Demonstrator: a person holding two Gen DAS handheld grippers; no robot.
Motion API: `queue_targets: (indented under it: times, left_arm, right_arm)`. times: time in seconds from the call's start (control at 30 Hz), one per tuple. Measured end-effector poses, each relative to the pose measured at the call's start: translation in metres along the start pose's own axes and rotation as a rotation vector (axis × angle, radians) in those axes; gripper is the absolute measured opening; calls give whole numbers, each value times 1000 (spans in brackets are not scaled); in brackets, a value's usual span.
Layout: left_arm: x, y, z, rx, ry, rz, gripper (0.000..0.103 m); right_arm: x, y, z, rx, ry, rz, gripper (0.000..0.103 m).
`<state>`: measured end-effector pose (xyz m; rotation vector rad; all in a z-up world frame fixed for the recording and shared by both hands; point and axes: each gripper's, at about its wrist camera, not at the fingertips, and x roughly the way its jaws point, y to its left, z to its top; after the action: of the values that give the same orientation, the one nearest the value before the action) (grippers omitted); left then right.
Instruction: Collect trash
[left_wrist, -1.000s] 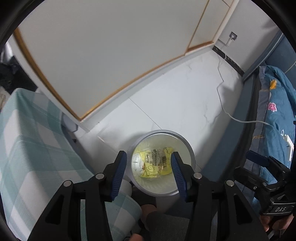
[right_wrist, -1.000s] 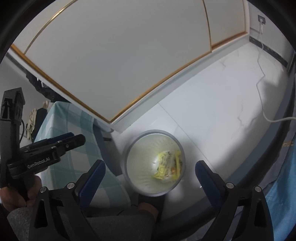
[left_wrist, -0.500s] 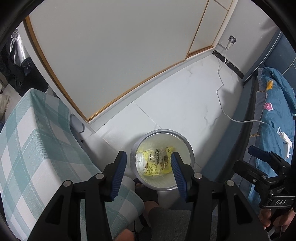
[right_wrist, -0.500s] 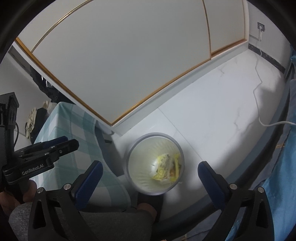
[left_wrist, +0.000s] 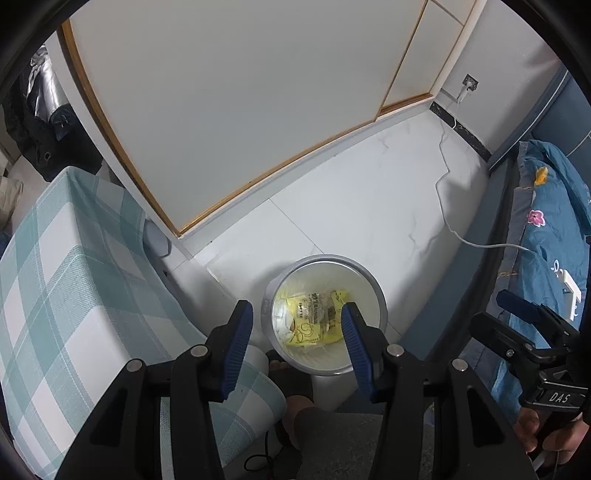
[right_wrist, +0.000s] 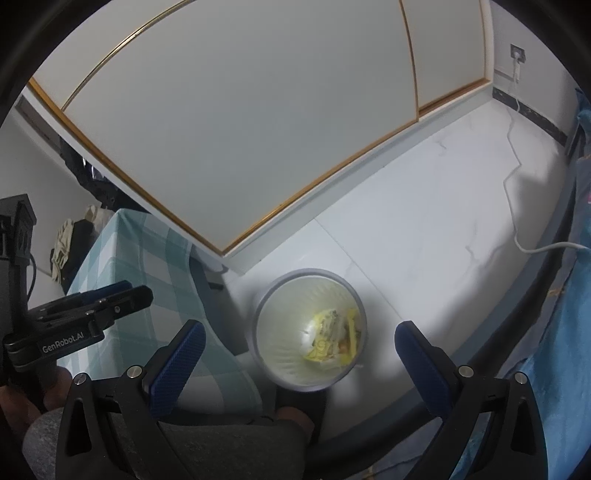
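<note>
Wrappers (left_wrist: 314, 320) lay inside the bin (left_wrist: 376, 291); left gripper (left_wrist: 297, 341) and right gripper (right_wrist: 299, 356) hung above, jaws apart, empty. Next move likely: seek remaining trash.

One trash bin (left_wrist: 376, 295) stands on the floor (left_wrist: 369, 206), and one yellow wrapper (left_wrist: 314, 317) lies in it; other scraps beside the wrapper are too blurred to count. Two tools show: the left tool (left_wrist: 297, 338) and the right tool (right_wrist: 299, 354), each with two blue-padded fingers set apart and nothing between them. One checked bench (left_wrist: 74, 288) is at the left, one white cable (left_wrist: 448, 206) crosses the floor, and one wall socket (left_wrist: 470, 81) is seen. Two cabinet doors (left_wrist: 236, 92) fill the back. One blue bed (left_wrist: 546, 206) lies at the right.
</note>
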<state>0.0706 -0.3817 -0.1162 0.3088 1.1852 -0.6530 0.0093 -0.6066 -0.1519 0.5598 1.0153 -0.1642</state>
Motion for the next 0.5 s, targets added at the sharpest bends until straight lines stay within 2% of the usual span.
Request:
queue_targets:
  times: [0.5]
  left_arm:
    - [-3, -4, -2, 6, -3, 8, 45]
  right_arm:
    - [-4, 0, 0, 4, -11, 5, 103]
